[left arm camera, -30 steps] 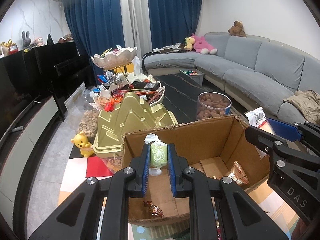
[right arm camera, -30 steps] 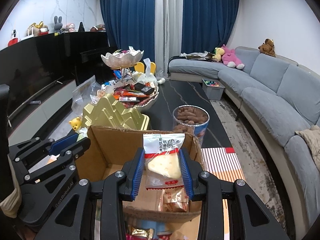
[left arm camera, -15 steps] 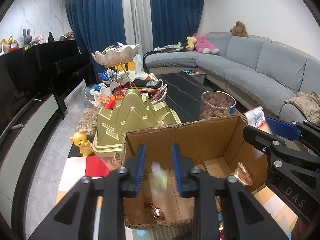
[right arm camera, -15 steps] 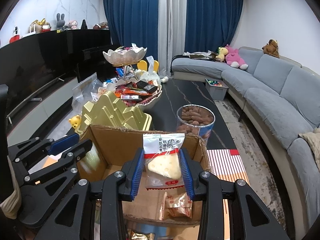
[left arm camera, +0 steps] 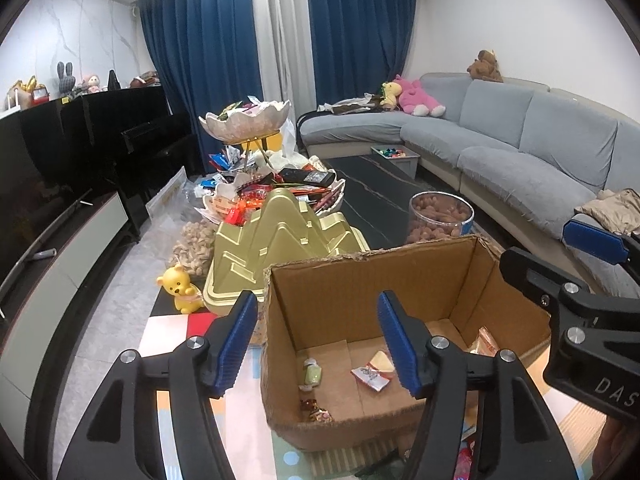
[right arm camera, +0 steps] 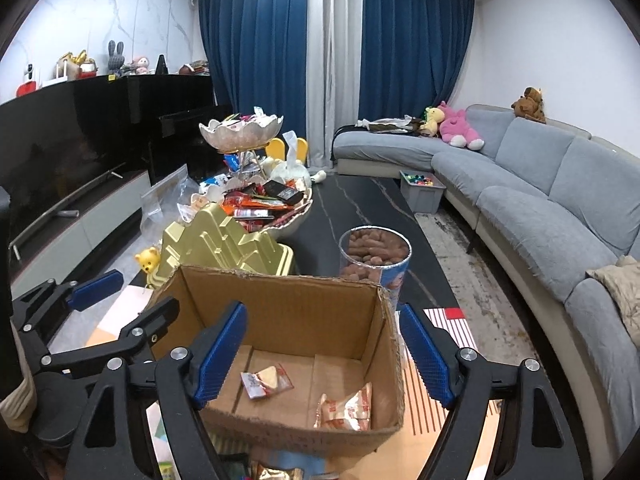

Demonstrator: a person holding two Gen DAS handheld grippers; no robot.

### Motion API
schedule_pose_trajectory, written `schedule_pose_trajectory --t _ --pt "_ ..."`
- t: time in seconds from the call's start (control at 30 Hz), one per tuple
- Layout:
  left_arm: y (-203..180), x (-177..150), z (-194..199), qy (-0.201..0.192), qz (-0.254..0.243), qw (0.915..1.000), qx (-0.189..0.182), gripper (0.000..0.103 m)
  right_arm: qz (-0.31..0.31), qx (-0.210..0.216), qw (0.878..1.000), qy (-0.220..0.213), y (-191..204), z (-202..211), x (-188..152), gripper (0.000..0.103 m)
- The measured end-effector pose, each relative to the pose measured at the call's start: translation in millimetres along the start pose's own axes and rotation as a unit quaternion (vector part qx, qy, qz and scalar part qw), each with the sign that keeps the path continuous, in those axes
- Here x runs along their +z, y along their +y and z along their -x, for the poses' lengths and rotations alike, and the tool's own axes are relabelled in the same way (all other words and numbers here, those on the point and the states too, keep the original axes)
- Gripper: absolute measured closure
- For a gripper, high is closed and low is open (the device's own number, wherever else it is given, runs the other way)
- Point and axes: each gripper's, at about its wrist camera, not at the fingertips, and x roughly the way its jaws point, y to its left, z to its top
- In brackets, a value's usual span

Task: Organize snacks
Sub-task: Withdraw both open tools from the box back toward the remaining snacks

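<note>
Both tools hang over the open brown cardboard box, and neither holds anything. The left hand-held gripper has its blue-padded jaws spread wide, framing the box interior at the lower centre of its view. The right hand-held gripper is spread just as wide in its own view, its jaws straddling the box's near rim.

The snacks lie loose on the box floor. A small green-wrapped sweet rests at the lower centre of the left view, with a dark red-and-gold wrapped candy nearer the front wall. A clear packet with a red band and a pale yellow wedge inside lies flat in the middle of the floor, its long axis running diagonally from lower left to upper right in the right view. An orange-and-white printed pouch leans in the right-hand corner.

More wrapped snacks appear at the very bottom edge of both views, below the box's near wall and under the jaws; they are too cropped to identify. I judge these the likeliest next pick: they lie down and back toward the person, so either tool would have to draw back over the rim and descend. Which hand is nearer I cannot tell. The heaped white scalloped tray of packets sits well beyond the box on the dark counter.
</note>
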Motion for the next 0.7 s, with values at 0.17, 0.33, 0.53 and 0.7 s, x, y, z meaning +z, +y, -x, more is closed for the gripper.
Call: schedule_pose_trajectory --t 0.17,0.33,0.53,0.7 --pt "-0.6 -5.2 11.5 0.004 -0.001 1.0000 0.002 0.041 -0.001 -0.001 1.000 -0.002 -2.4 12.1 -2.7 0.024" --pt "-0.5 -8.7 24.4 0.004 0.001 1.0000 0.003 0.041 -0.001 -0.002 1.000 -0.002 -3.1 26.2 -5.8 0.024" --pt "-0.7 -12.9 42.8 0.000 0.003 1.0000 0.006 0.041 0.000 -0.003 1.000 -0.002 -1.5 35.3 -8.8 0.024" --pt "-0.8 -18.2 56.8 -0.001 0.003 1.0000 0.008 0.041 0.001 0.000 1.000 0.000 -0.2 47.8 -14.9 0.024"
